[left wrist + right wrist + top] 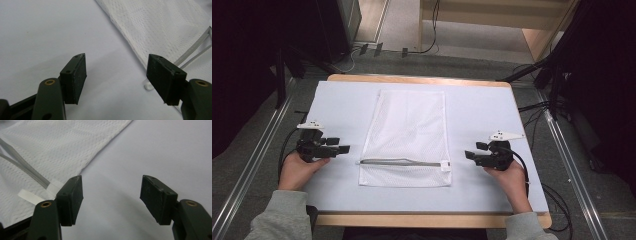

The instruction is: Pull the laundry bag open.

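Note:
A white mesh laundry bag (pixel 407 137) lies flat in the middle of the table, with a grey zipper (pixel 402 162) running across it near its front end. My left gripper (pixel 338 145) rests on the table just left of the bag, open, nothing between its jaws. In the left gripper view the bag (pixel 165 27) spreads across the upper right beyond the left gripper (pixel 116 77). My right gripper (pixel 475 151) sits right of the bag, open and empty. The right gripper view has the bag (pixel 55 150) at upper left, its zipper end and white tab (pixel 30 196) beside the right gripper (pixel 111 200).
A pale lilac mat (pixel 482 110) covers the wooden table (pixel 422 220). Metal rails (pixel 257 160) run along the floor on both sides. Cables (pixel 542 107) and dark stands (pixel 557 80) sit off the table's right, with wooden furniture (pixel 512 20) behind.

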A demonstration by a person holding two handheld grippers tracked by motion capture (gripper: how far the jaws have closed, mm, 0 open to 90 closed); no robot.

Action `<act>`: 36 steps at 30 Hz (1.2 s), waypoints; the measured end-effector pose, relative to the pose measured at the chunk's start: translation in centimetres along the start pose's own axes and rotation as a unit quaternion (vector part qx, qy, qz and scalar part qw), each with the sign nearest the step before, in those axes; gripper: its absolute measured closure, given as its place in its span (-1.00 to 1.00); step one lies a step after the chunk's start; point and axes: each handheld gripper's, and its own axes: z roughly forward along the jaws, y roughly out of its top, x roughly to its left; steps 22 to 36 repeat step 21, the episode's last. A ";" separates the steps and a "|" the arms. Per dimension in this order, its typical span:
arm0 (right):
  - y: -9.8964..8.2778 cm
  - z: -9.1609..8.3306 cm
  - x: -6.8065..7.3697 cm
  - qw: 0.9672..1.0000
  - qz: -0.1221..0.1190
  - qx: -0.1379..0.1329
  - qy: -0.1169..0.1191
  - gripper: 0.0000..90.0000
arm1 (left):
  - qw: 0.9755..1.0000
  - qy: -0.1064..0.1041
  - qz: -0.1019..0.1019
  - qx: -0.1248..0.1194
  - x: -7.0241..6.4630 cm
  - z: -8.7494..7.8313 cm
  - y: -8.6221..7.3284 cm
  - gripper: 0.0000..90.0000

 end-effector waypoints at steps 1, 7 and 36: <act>0.0 0.1 -0.1 1.000 -0.002 0.000 -0.002 -0.21 | 1.000 0.000 -0.001 -0.002 0.1 0.0 0.0 -0.27; -0.2 0.3 -0.4 1.000 0.004 0.003 -0.011 -0.23 | 1.000 0.004 -0.009 0.000 0.6 -0.1 -0.1 -0.29; -0.5 0.4 -1.2 0.999 0.012 0.011 -0.031 -0.34 | 1.000 0.024 -0.017 0.000 0.8 0.3 -0.2 -0.40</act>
